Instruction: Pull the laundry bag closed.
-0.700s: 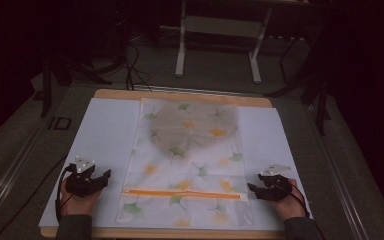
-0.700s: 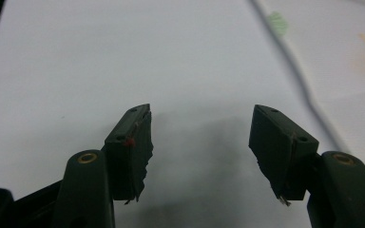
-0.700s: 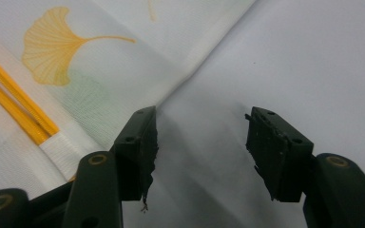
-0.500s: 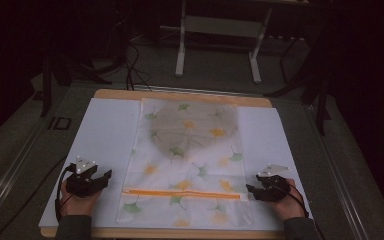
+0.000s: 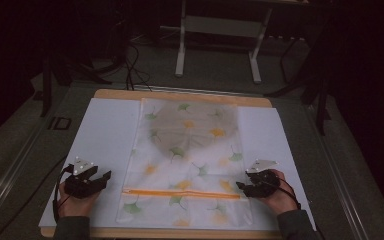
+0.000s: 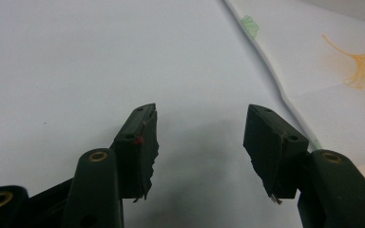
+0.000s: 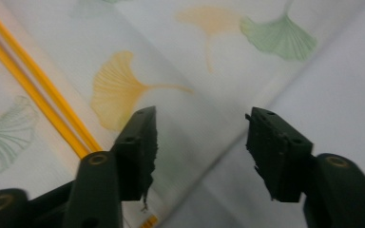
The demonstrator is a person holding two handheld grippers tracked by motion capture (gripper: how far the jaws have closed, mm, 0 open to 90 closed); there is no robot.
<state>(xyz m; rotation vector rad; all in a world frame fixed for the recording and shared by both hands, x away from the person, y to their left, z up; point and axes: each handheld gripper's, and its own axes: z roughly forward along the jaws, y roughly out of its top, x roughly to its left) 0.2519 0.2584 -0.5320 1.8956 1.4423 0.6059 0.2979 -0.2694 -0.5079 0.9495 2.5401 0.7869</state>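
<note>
Cloth: a leaf-printed cloth (image 5: 187, 160) lay spread flat down the middle of the counter (image 5: 105, 135), its orange stripe (image 5: 180, 192) running left to right near the front edge; laid out smooth like this, it looked ready for folding.
Left tool: the left tool (image 5: 87, 181) sat on the bare counter just left of the cloth, apart from its edge; jaws spread wide, nothing between them, touching no cloth.
Right tool: the right tool (image 5: 252, 186) sat at the cloth's right edge beside the end of the stripe; jaws spread wide and empty, straddling the hem without pinching it.
Why so placed: one tool at each side of the near end probably suited taking both near corners together.
Risk: the left tool was likely too far out to catch its edge.
</note>
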